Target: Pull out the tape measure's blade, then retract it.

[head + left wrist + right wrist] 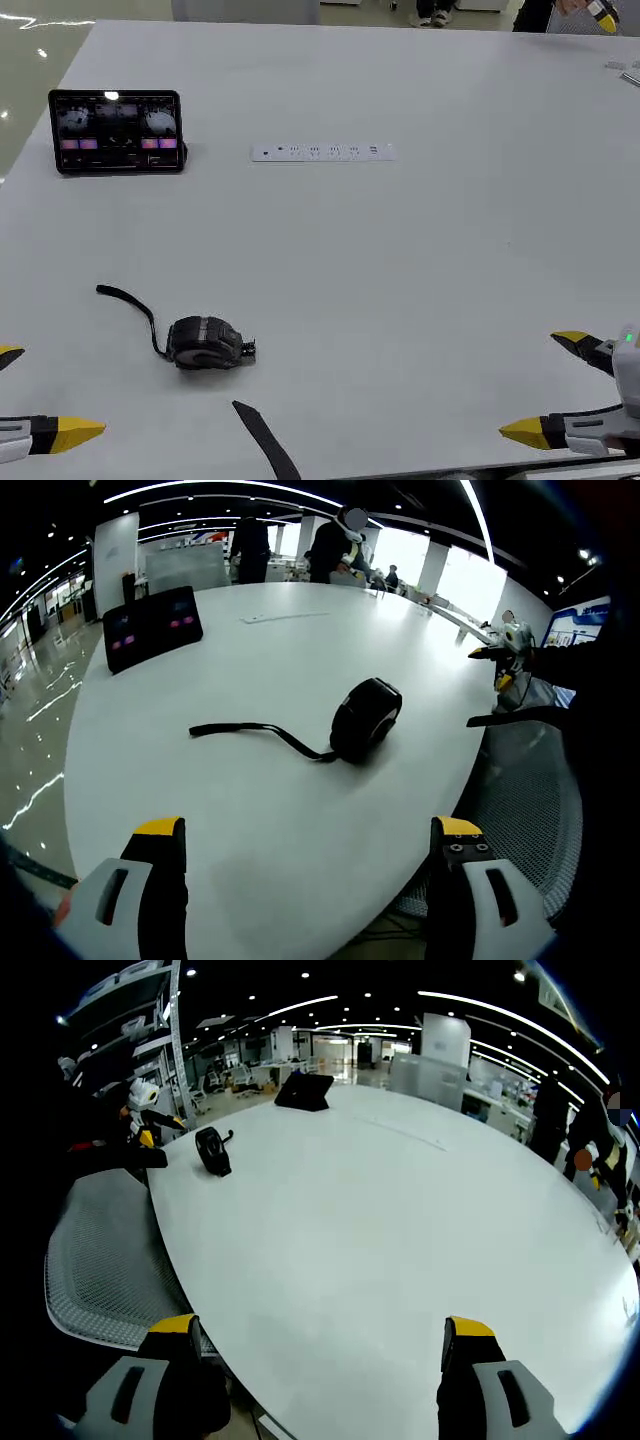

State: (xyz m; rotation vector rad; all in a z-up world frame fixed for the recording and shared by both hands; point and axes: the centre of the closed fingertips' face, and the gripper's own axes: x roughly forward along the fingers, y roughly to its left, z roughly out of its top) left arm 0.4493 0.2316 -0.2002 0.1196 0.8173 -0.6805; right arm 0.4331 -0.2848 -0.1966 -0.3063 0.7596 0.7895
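Left gripper (55, 391) sits low at the near-left corner of the white table (420, 260), yellow-tipped jaws spread wide, nothing between them. It is held low and pointing in toward the middle of the table. In the left gripper view the same gripper (308, 827) has its jaws well apart over bare tabletop.

Tablet (117, 131) stands propped at far left, screen lit with pink and purple tiles. Text on it is too small to read.

Tape measure (205, 342) lies on the table near the front edge, left of centre, well apart from both grippers. The case is dark and any label on it is too small to make out. Its black wrist strap (130, 305) trails out to the left. The blade is in, with the hook end at the case mouth facing right. It lies ahead of the jaws in the left gripper view (366, 717) and far off to the left in the right gripper view (212, 1150).

A dark strip (265, 440) lies at the near edge, just right of the tape measure.

White power strip (322, 152) lies flat mid-table, farther back. Its markings are unreadable.

Right gripper (528, 385) is at the near-right corner, jaws spread and empty, pointing left across the table. The right gripper view shows it (320, 1323) the same way, over bare table.
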